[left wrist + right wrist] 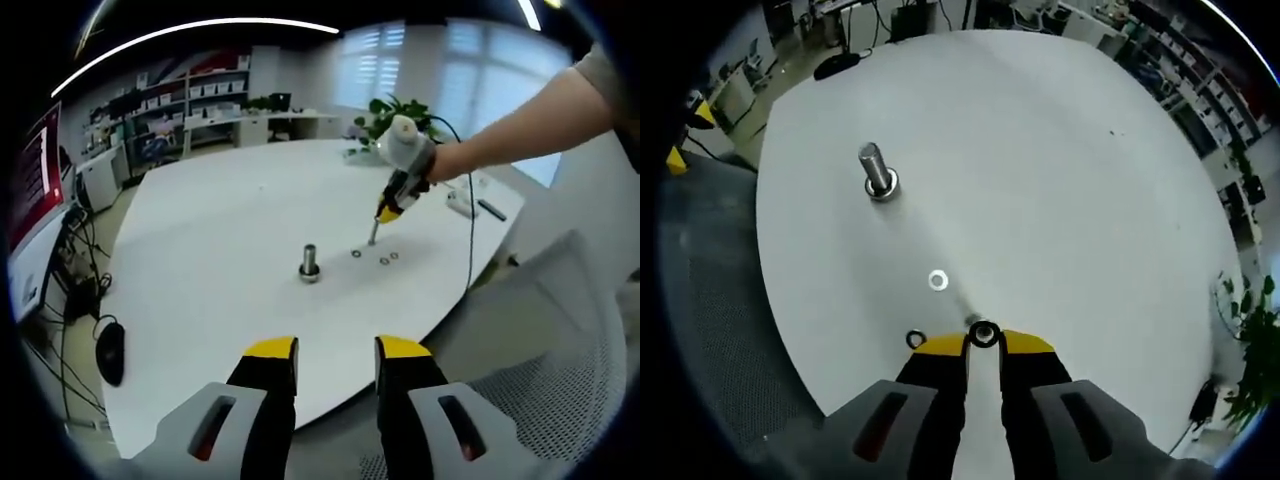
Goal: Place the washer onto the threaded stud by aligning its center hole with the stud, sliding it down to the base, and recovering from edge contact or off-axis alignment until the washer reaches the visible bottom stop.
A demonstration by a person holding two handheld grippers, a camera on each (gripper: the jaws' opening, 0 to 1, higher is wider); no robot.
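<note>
**Right gripper down at the loose washers, stud still bare**

Left gripper view. Left gripper [336, 350] held back off the near edge of the white table [200, 300], yellow-tipped jaws parted with a plain gap and nothing between them. Out on the tabletop, the threaded stud [309, 260] upright on its base, no washer visible on the shaft. To the right of it, three small washers [357, 254] lying flat, close together, apart from the stud. Right gripper [373, 240] reaching down from the upper right in a person's hand [440, 160], tip at the table surface just by the washers; from here, cannot tell how its jaws stand. Mesh back of a chair [560, 380] at lower right, shelves and windows far behind.

Right gripper view. Right gripper [983, 345] looking down on the table [1090, 200], jaws drawn in close with only a narrow slot left. One dark washer [984, 334] right at the jaw tips, on the gap; whether pinched or merely touched, cannot tell. Second washer [915, 339] just left of the left jaw, flat on the table. Third washer [938, 280] a little further out, bright, lying toward the stud. Threaded stud [875, 170] well beyond, upright, shaft bare above its base.
</note>
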